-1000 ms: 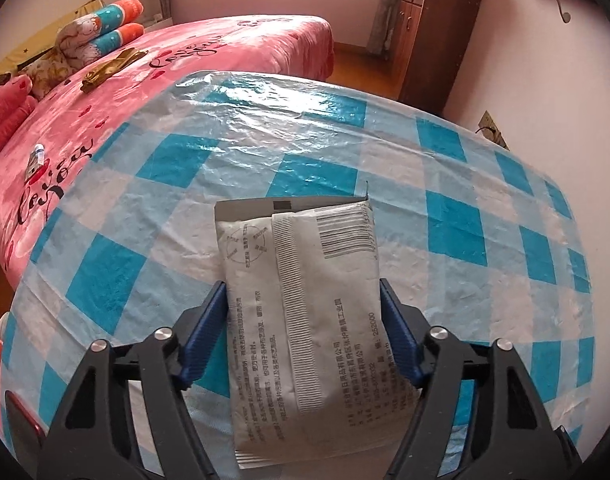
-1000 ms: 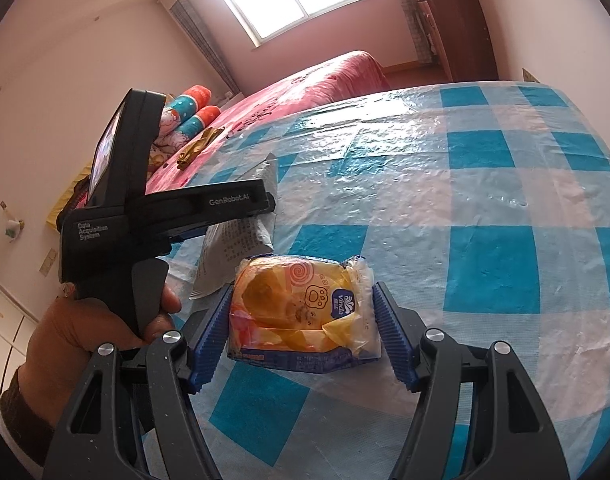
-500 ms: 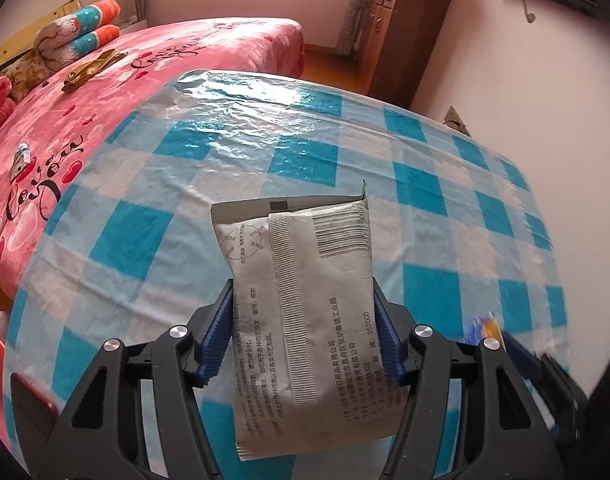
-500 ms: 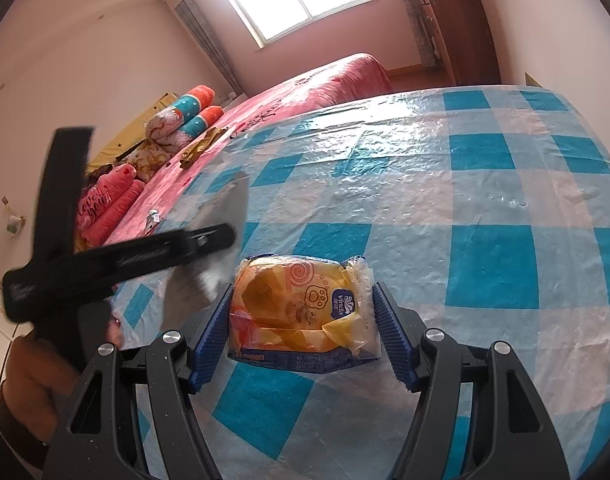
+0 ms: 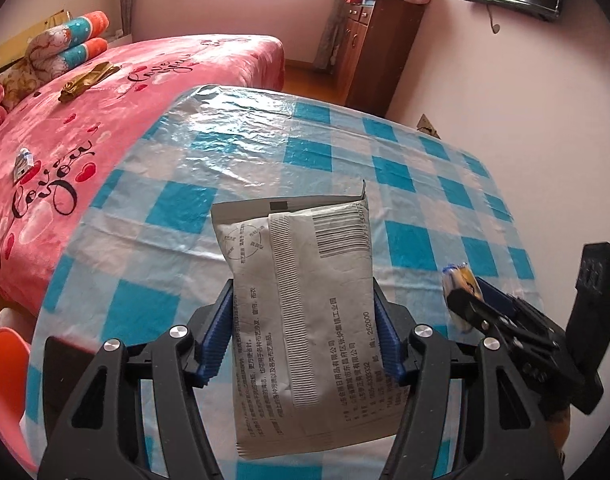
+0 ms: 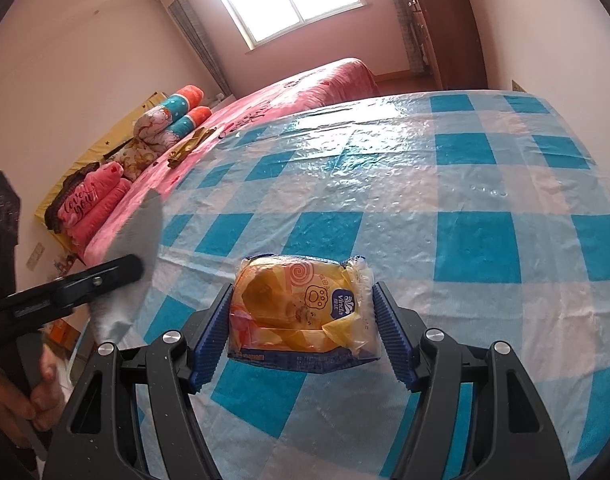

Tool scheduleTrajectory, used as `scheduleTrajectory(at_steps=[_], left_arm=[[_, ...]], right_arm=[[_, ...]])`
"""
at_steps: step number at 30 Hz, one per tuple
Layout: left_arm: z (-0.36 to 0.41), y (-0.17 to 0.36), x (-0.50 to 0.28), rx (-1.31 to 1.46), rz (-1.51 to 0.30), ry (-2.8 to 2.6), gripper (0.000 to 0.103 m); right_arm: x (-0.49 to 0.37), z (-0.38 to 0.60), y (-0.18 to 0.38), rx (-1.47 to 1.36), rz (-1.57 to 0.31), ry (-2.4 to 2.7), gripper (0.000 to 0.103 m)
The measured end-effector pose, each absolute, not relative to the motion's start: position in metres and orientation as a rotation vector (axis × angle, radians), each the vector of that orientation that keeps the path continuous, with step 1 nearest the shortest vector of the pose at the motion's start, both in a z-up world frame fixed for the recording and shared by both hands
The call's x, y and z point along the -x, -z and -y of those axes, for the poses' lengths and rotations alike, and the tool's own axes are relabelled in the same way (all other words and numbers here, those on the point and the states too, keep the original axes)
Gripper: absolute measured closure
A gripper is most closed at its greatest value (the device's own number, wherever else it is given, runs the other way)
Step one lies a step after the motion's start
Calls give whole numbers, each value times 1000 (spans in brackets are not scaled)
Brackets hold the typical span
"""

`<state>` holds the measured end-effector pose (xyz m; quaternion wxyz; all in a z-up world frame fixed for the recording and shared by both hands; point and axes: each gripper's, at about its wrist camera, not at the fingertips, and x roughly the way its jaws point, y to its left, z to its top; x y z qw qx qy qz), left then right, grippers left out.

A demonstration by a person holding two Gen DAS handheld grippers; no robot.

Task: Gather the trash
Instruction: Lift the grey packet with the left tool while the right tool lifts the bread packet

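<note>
My left tool [image 5: 303,338] pinches the grey packet [image 5: 301,312] and my right tool [image 6: 301,334] clamps the yellow tissue pack [image 6: 301,312], both clear above the desk [image 6: 465,200]; either limp wrapper could slip out sideways.

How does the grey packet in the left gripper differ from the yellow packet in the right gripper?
The grey packet is long and flat; the yellow packet is short and plump. The grey packet shows black printed text and a barcode; the yellow packet shows a swirl, a paw mark and a blue logo. The grey packet juts well past the left gripper; the yellow packet barely passes the right gripper. Both are clamped between blue pads, above the checked tablecloth.
</note>
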<state>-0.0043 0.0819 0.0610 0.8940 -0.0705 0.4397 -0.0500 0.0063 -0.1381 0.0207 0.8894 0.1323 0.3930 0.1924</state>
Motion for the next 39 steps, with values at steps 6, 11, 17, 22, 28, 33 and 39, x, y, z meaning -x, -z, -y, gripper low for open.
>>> scheduleTrajectory(at_steps=[6,11,17,22,28,33,39], left_arm=[[-98,-64,26,154,-898,127,40],[-113,-66,41,168,-889,139,40],[-138,-70,58,162,-860,109,40],[-162,-74,69,164,-836,77,40],[-192,-81,85,144,-795,22,40],[-217,-86,95,144,-775,-15,39],[-247,-85,109,140,-766,-64,39]], right_arm=[[9,128,-34,-249,-791,-387,35],[15,123,-42,-268,-785,-385,35],[22,108,-44,-277,-806,-381,35],[31,95,-47,-280,-821,-384,35],[40,73,-56,-247,-821,-392,35],[48,50,-62,-203,-822,-410,35],[53,24,-66,-164,-831,-446,35]])
